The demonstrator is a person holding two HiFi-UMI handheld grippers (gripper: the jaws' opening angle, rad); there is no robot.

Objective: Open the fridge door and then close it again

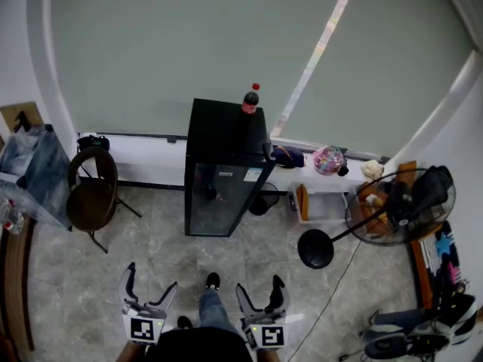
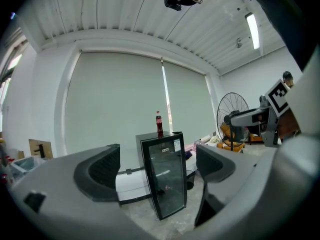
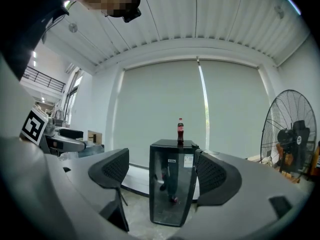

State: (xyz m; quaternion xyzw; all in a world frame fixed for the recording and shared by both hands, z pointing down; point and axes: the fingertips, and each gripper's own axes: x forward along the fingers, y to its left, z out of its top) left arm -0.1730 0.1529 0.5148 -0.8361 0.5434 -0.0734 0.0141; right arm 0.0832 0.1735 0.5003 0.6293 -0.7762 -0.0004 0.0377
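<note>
Fridge (image 1: pixel 223 168) is standing at the far edge of the floor (image 1: pixel 158 236), door shut, with a bottle (image 1: pixel 250 99) sitting on top. We are judging the glass door stiff yet fragile — best taken by its frame edge, not the pane. We are holding the left gripper (image 1: pixel 151 279) and right gripper (image 1: pixel 259 285) wide open and empty, well apart from it.

Head cam sits up high looking steeply down, with the fridge (image 1: pixel 226 173) mid-frame and well away, and the left gripper (image 1: pixel 151 277) and right gripper (image 1: pixel 259 283) at the bottom edge. Both gripper views sit low and look level at that same fridge, centre frame (the bottle (image 1: pixel 250 99) on top shows in all three).
</note>
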